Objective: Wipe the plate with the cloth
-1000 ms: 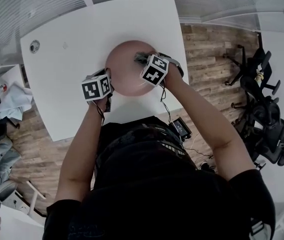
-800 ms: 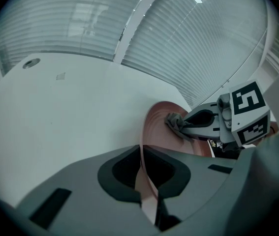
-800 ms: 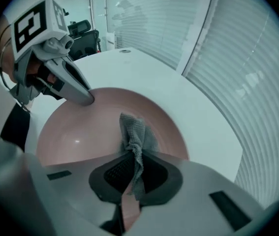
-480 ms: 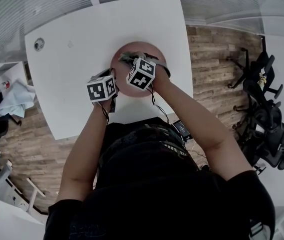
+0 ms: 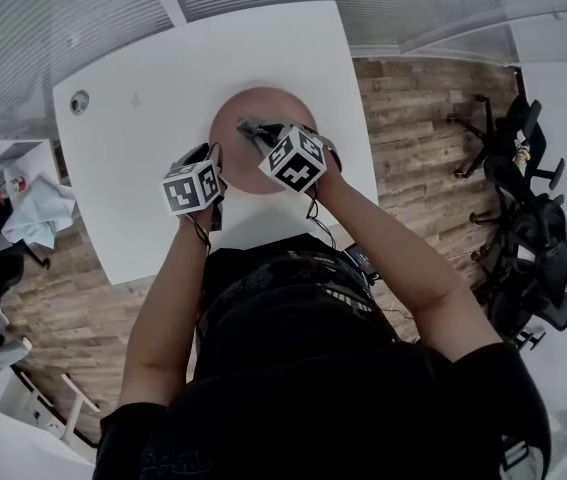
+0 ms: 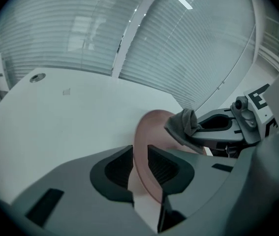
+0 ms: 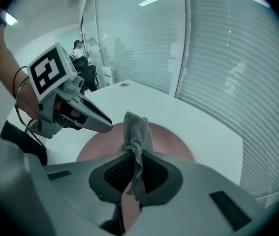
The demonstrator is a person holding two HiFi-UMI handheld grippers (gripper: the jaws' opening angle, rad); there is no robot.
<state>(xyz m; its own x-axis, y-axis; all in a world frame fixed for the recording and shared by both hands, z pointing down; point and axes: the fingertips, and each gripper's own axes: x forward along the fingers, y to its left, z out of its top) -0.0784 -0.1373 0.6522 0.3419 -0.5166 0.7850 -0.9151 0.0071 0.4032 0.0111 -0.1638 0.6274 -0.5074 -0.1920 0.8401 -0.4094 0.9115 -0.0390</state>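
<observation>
The left gripper (image 6: 139, 162) is opening its jaws around the rim of the round pink plate (image 6: 153, 131). The right gripper (image 7: 133, 172) clamps a crumpled grey cloth (image 7: 137, 127) over it.

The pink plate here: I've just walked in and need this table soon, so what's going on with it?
A person stands at the white table with a gripper in each hand. The right gripper is shut on a grey cloth and holds it over the pink plate. The plate's near rim lies between the jaws of the left gripper, which are opening and not pressing on it.
</observation>
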